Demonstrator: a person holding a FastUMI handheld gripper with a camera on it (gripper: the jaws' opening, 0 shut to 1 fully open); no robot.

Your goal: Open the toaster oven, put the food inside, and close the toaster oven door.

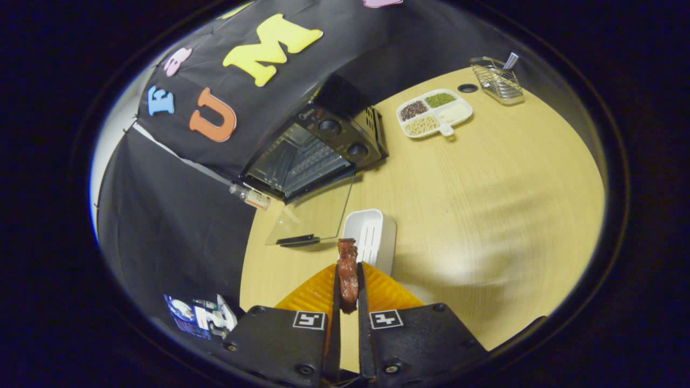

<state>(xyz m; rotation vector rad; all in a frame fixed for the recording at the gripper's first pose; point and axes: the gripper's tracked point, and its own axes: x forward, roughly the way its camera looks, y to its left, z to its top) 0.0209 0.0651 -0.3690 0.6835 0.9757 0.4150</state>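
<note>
A staged recording booth got up as a kitchen corner: black cloth hangs as a wall behind a pale wood-grain worktop (485, 178). At its back edge stands a toaster oven (318, 148), door down. Toward the far corner sit a divided dish of dried beans (434, 112) and a wire rack (497, 81).

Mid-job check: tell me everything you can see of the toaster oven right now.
The toaster oven is a dark box against the booth wall on the wooden table, beyond the tool, which is shut on the food. Its glass door is fully open, lying flat toward the tool, showing a wire rack inside. Two round knobs sit beside the opening.
</note>
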